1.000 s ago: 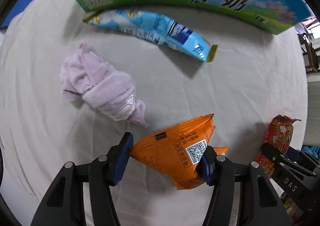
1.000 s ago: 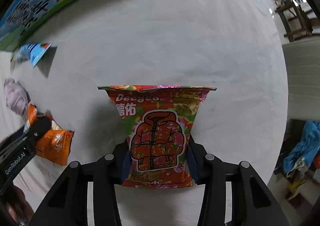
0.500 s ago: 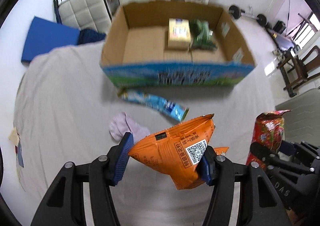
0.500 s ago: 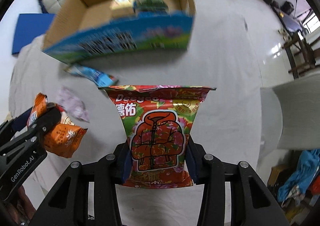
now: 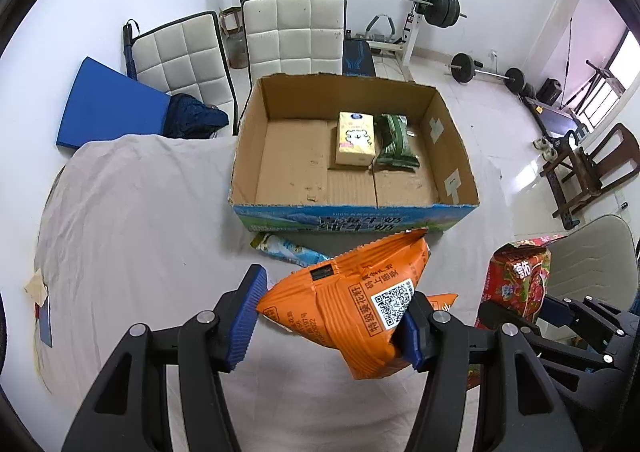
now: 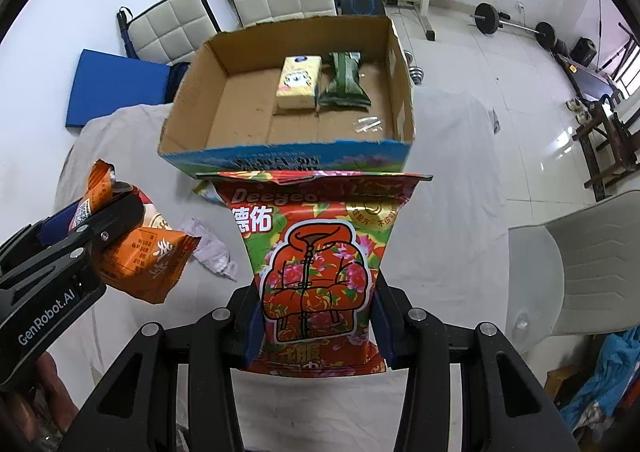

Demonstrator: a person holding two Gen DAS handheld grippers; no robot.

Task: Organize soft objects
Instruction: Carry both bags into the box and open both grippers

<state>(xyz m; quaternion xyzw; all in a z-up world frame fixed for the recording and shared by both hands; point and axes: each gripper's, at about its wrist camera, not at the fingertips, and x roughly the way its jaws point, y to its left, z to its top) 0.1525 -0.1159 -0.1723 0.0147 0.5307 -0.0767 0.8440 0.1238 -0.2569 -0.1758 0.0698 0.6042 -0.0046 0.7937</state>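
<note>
The open brown cardboard box with a blue printed front (image 5: 352, 212) stands on the grey-white sheet (image 5: 132, 220); it holds a yellow tissue pack (image 5: 356, 138) and a dark green packet (image 5: 396, 140) against its far wall. Short of the box's right front corner, the right gripper (image 6: 316, 316) is clamped on the lower half of a red flowered snack bag (image 6: 316, 252), held upright above the sheet. Short of the box's front, further left, the left gripper (image 5: 328, 320) pinches a crumpled orange snack bag (image 5: 352, 304) across its body, tilted. Both bags look light, air-filled and slippery, so a mid-body squeeze suits them, though hard pressure could crush the contents. A blue foil packet (image 5: 288, 248) lies against the box front; a lilac cloth (image 6: 212, 248) lies nearer. Half a second ago the box sat higher in both views; both grippers have since risen, so its floor shows plainly.
</note>
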